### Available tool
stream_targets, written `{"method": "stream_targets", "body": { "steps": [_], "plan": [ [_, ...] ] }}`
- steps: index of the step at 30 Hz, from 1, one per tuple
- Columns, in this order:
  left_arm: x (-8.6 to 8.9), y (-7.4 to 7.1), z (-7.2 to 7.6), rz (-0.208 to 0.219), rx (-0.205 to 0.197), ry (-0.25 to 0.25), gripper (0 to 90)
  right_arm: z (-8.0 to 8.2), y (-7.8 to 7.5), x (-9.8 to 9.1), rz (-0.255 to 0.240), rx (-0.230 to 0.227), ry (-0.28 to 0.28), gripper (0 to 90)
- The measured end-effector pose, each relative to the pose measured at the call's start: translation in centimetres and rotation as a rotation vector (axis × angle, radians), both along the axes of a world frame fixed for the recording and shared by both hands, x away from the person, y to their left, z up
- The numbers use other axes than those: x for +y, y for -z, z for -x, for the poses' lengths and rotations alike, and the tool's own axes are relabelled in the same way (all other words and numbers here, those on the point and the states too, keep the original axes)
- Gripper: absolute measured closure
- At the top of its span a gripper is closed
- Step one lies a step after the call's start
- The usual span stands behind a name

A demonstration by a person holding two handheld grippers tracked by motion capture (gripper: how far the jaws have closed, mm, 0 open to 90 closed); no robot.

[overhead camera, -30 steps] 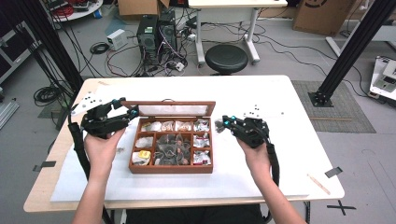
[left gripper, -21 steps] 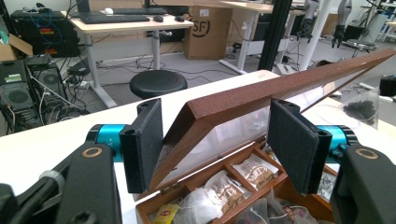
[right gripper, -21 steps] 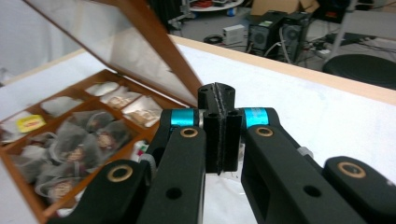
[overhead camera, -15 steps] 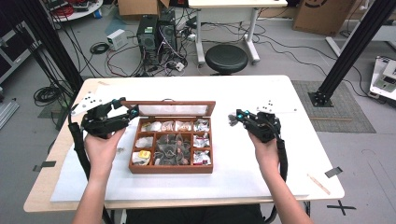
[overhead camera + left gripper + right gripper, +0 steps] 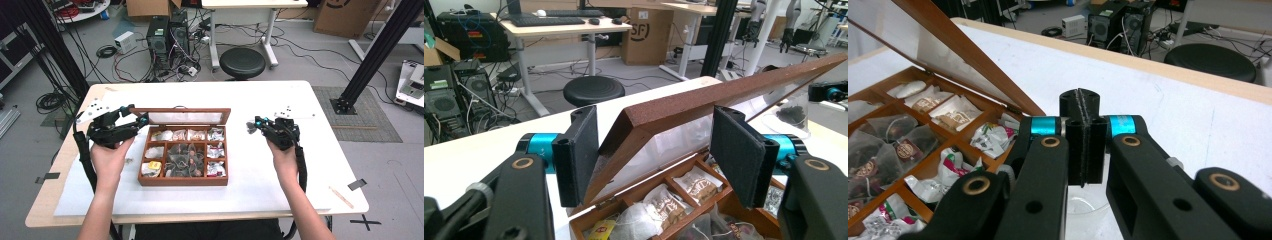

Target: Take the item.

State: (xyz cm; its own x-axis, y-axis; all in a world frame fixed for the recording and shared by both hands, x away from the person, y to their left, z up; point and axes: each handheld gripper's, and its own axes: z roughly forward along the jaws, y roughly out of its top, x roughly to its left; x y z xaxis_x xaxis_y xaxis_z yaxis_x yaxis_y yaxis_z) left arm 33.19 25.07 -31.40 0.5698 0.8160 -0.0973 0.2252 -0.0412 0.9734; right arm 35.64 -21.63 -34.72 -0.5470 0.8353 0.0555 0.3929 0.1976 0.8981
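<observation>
Left claw (image 5: 654, 160): standing wide apart, its two pads flanking the near corner of the lid without visibly touching it.
Lid (image 5: 724, 95): sitting between and just beyond the left claw's pads, tilting up on its hinges; it is looking like a stiff wooden frame with a clear pane, probably light, best taken by the wooden edge and not the pane.
Tea box (image 5: 183, 181): lying just below and past the left claw, open on the table; a rigid wooden tray, likely stable when the lid is moved.
Tea bags (image 5: 908, 145): filling the compartments under the lid; soft, light, crinkly packets, easily crushed.
Right claw (image 5: 1083, 125): pressing fully together with nothing seen between the pads, well apart from the box on its other side.
Clear cup (image 5: 1083, 210): sitting just beneath the right claw, partly hidden.
Stool (image 5: 242, 62): standing beyond the table, not obstructing anything.
</observation>
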Motion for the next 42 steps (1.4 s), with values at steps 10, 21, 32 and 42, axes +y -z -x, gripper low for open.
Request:
{"method": "stream_targets", "body": {
  "steps": [10, 21, 32, 42],
  "plan": [
    [0.0, 0.0, 0.0, 0.001, 0.0, 0.0, 36.7, -0.2, 0.6, 0.2, 0.01, 0.012, 0.004, 90.0],
    [0.0, 0.0, 0.0, 0.0, 0.0, 0.0, 36.7, -0.3, 0.9, 0.1, 0.02, 0.023, 0.024, 77.8],
    [0.0, 0.0, 0.0, 0.001, 0.001, 0.001, 36.7, 0.5, 0.4, -0.4, 0.01, -0.023, 0.025, 57.2],
    [0.1, 0.0, -0.3, 0.009, -0.002, 0.003, 36.7, 2.4, 0.6, -1.9, -0.03, -0.09, 0.029, 38.9]
  ]
}}
